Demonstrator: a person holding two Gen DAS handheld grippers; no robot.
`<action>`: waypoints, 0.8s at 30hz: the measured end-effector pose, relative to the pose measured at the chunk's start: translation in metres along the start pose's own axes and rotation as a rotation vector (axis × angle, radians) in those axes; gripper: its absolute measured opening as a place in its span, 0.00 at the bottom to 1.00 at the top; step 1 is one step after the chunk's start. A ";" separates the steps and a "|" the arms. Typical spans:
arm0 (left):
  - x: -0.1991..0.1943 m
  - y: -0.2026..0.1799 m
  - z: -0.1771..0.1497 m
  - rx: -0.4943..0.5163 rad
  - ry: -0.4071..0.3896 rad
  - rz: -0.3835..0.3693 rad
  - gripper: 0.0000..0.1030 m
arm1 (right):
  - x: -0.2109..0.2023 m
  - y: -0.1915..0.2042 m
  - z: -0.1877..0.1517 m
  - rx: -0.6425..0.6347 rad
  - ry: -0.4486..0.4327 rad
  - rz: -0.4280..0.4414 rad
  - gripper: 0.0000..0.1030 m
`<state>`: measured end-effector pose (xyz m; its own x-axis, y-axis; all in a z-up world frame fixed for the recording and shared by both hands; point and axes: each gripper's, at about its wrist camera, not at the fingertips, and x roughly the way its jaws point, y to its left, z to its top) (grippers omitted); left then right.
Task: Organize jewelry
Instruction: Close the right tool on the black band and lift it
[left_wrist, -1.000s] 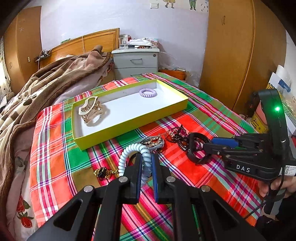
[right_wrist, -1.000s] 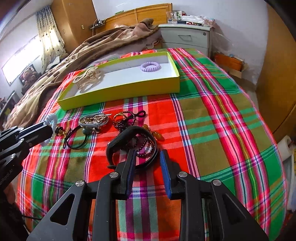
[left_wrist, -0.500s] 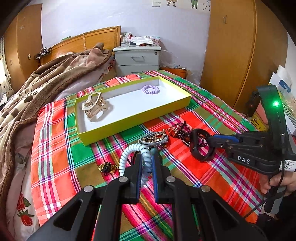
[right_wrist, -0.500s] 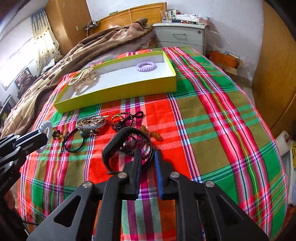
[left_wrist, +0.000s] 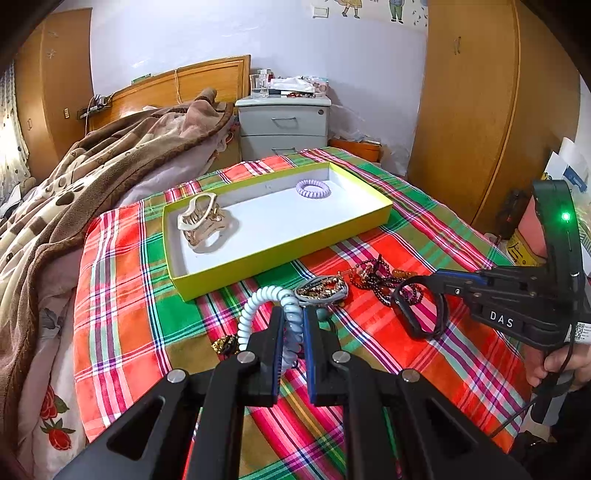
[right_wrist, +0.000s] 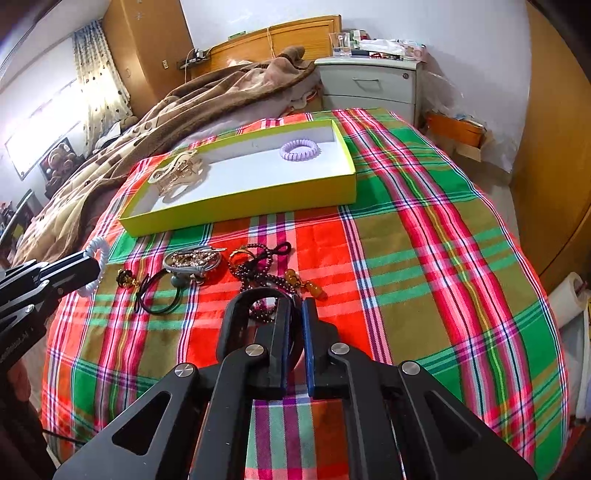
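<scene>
A yellow-green tray (left_wrist: 280, 254) (right_wrist: 236, 208) lies on the plaid cloth and holds a cream hair claw (left_wrist: 201, 221) (right_wrist: 177, 171) and a lilac coil tie (left_wrist: 313, 188) (right_wrist: 300, 149). My left gripper (left_wrist: 293, 321) (right_wrist: 92, 267) is shut on a pale blue coil hair tie (left_wrist: 258, 302) (right_wrist: 96, 254), held above the cloth in front of the tray. My right gripper (right_wrist: 295, 310) (left_wrist: 439, 282) is shut on a black bangle (right_wrist: 240, 317) (left_wrist: 410, 314), lifted a little. Dark bead strands (right_wrist: 258, 266) (left_wrist: 376, 280) lie just beyond it.
On the cloth in front of the tray lie a grey and gold barrette (right_wrist: 194, 260), a black elastic with a bead (right_wrist: 162, 295), a small gold piece (right_wrist: 125, 278) and amber beads (right_wrist: 306, 284). A brown blanket (left_wrist: 92, 177) lies left; a grey nightstand (left_wrist: 284, 125) stands behind.
My right gripper closed on the black bangle and raised it slightly. My left gripper, still holding the pale blue coil tie, lifted and drew back a little from the tray.
</scene>
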<state>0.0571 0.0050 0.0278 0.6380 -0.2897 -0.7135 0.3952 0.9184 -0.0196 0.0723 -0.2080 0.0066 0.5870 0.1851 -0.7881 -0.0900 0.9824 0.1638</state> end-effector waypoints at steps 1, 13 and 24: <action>0.000 0.000 0.000 0.002 -0.001 -0.001 0.10 | -0.002 -0.001 -0.001 -0.004 -0.009 0.007 0.06; 0.005 0.005 0.003 -0.001 0.007 0.007 0.10 | -0.016 -0.018 0.011 0.018 -0.056 0.054 0.06; 0.012 0.005 0.004 -0.001 0.017 -0.007 0.10 | 0.001 -0.026 0.007 0.007 0.011 -0.002 0.19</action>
<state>0.0693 0.0047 0.0221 0.6236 -0.2916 -0.7254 0.3989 0.9166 -0.0256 0.0807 -0.2333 0.0056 0.5783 0.1834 -0.7950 -0.0829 0.9826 0.1663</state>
